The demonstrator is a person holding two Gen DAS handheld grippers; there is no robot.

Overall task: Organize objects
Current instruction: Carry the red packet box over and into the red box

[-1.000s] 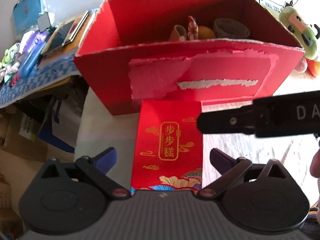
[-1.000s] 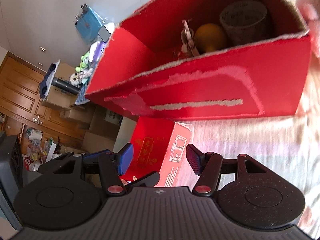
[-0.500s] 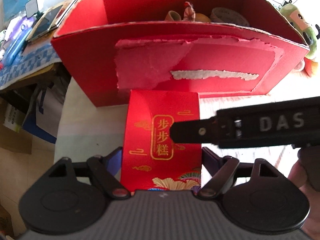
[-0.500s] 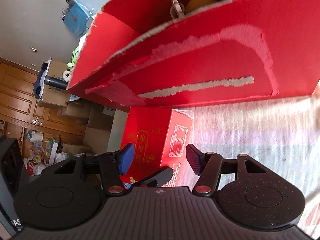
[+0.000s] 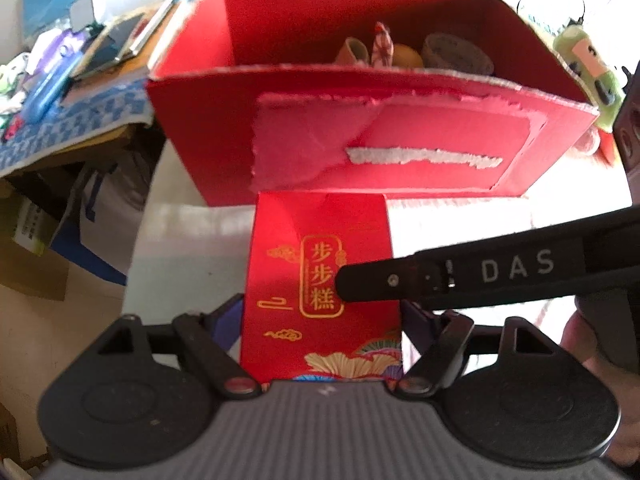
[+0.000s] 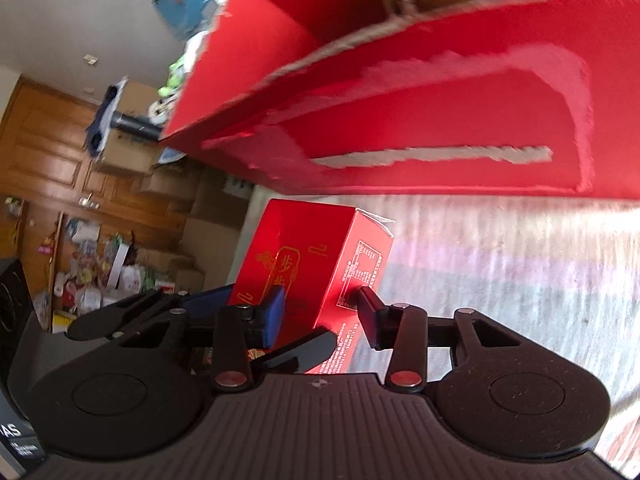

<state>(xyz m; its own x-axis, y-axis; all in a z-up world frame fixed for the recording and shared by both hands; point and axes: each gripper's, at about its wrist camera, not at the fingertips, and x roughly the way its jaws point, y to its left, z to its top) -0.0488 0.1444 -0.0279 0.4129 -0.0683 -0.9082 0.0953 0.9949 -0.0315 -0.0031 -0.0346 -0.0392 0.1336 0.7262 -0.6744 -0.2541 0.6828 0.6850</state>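
The small red carton with gold lettering (image 5: 320, 280) sits just in front of the big open red box (image 5: 360, 128), its far end close against the box's torn front wall, though I can't quite tell whether they touch. The left tongs (image 5: 322, 312) straddle the carton's near end, a blue-padded finger (image 5: 230, 310) on each long side, pressed against it or very nearly so; from here it looks like a grip, but the blur makes that hard to swear to. The right tongs (image 6: 320, 312) come in from the side with one blue pad (image 6: 272, 316) over the printed top face and the other finger against the side panel with small print, closed onto the carton's upper edge; in the left wrist view one black finger of them (image 5: 460, 276) lies across the carton's top. Inside the big box are an orange round thing (image 5: 406, 56), a patterned cup (image 5: 456, 50) and a few smaller bits. The tabletop (image 6: 500, 280) is covered with a pale striped cloth. To the left a blue-checked surface (image 5: 72, 128) holds a heap of clutter, and a green plush toy (image 5: 588, 64) lies past the box's right corner.
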